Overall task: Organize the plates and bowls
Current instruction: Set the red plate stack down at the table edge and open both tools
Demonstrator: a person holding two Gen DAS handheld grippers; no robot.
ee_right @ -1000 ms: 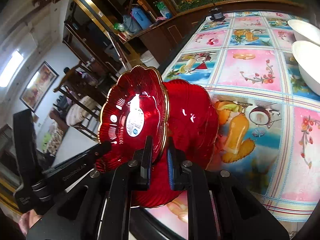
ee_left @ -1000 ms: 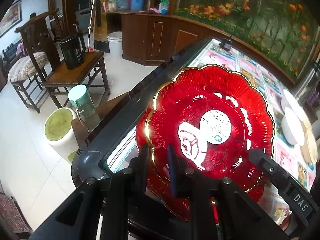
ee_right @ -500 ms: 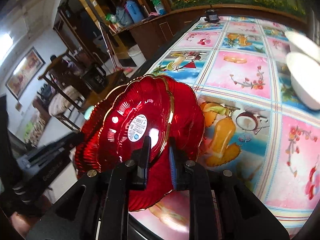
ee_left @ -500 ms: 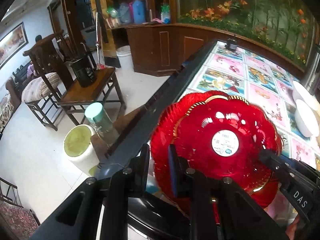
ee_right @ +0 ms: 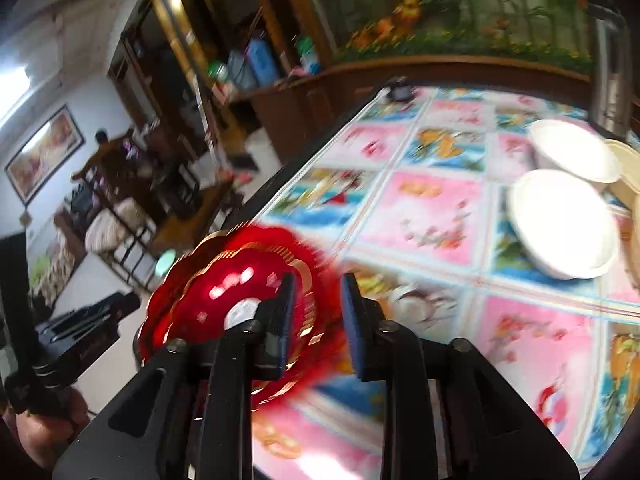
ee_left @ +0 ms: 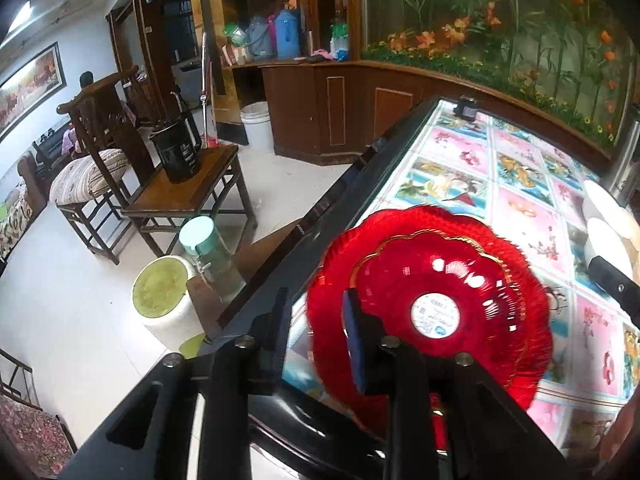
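A small gold-rimmed red plate with a white sticker lies flat on a larger red plate at the near left edge of the picture-cloth table. My left gripper has its jaws opening; the larger plate's rim shows in the gap, and the pads stand clear of it. The right wrist view is blurred. There my right gripper also has its jaws opening, just right of the red plates, with only their edge between the pads. The left gripper's body appears at lower left.
Two white bowls and cream plates sit at the table's right side, beside a steel flask. A small black device stands at the far end. Off the left edge are a mint-lidded bottle and a wooden table with a kettle.
Both grippers held the small red plate tilted up by its rim. It has come down flat on the larger plate, both pairs of jaws have spread, and the right gripper has drawn back.
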